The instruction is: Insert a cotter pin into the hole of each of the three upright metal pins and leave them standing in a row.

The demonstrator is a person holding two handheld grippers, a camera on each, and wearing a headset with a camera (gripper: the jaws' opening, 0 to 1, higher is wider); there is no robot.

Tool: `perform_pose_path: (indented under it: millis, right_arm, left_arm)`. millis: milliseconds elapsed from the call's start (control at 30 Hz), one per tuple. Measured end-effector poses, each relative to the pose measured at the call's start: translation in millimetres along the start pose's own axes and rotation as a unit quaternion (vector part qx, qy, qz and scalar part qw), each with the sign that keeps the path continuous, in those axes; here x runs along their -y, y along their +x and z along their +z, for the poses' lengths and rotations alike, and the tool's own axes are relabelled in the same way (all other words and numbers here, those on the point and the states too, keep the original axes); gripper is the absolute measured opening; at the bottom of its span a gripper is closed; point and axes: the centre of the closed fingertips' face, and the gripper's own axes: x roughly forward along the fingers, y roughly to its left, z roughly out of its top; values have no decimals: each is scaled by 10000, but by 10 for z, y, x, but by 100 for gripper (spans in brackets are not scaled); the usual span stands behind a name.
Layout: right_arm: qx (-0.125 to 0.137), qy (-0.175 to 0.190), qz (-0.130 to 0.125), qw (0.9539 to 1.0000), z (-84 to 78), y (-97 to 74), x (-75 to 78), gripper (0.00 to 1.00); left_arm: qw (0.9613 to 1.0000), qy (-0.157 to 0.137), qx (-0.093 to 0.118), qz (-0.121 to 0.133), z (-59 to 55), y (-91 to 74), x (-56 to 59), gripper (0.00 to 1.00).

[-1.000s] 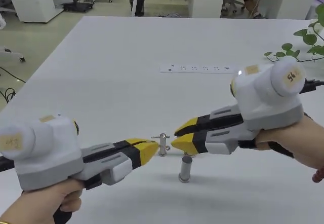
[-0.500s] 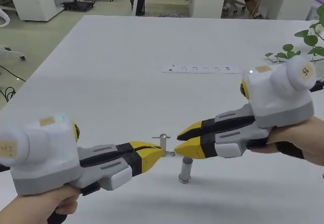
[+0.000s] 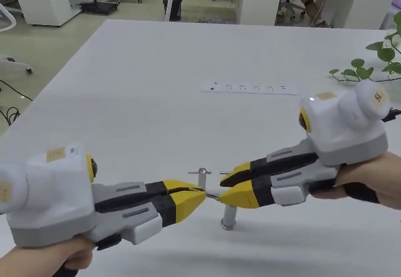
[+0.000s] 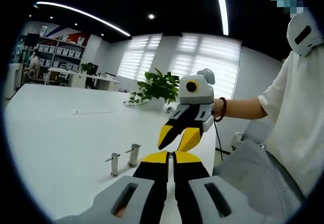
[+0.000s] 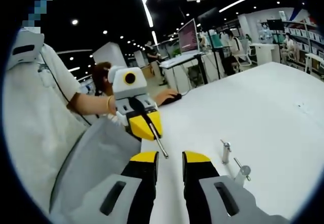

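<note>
Nearest: L gripper (image 3: 202, 195) (white-grey body, yellow-black jaws) is pinched on the cotter pin (image 3: 212, 196), a thin bare-metal rod projecting twd the R gripper (image 3: 222, 188). R jaws stand narrowly apart, empty.

Change vs 1 s ago: both tips have dropped from the head of the rear pin to a lower line. They now nearly meet just above the front pin (image 3: 229, 219), a short upright steel cylinder. Rear pin (image 3: 202, 179), same type, stands apart from both tips w/ a crosspiece through its head.

Judged: rear pin done, work has shifted to front pin, insertion not yet made.

View diffs:
- R gripper view gives the cotter pin's full free length; head view gives a stub.
- In head view the R lower jaw hides the front pin's head.
- L gripper view has both pins upright, near each other.

Beyond, on the white tabletop (image 3: 156, 89): white power strip (image 3: 249, 88), green plant (image 3: 376, 64).
</note>
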Motion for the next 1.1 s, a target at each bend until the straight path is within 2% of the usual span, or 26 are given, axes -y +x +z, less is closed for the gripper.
perform_pose_path:
  millis: [433,567,700,1000,1100]
  right_arm:
    - [2,45,498,9987,-58,55,-133,15]
    - [37,72,563,9984,-67,73,-143,11]
    - [16,127,579,9982,-80,91,-145,10]
    - [149,139,702,9973,-58,105,-190,6]
    - [85,-286,644,9975,-66,93,-200,5]
  left_arm:
    - [9995,110,50,-289,4,15,90,1]
    - [9993,113,63,-340,1,15,101,1]
    - [9992,55,117,-390,10,17,114,1]
    - [9991,-13,127,-410,2,11,106,1]
    - [9991,14,126,-412,-2,19,110,1]
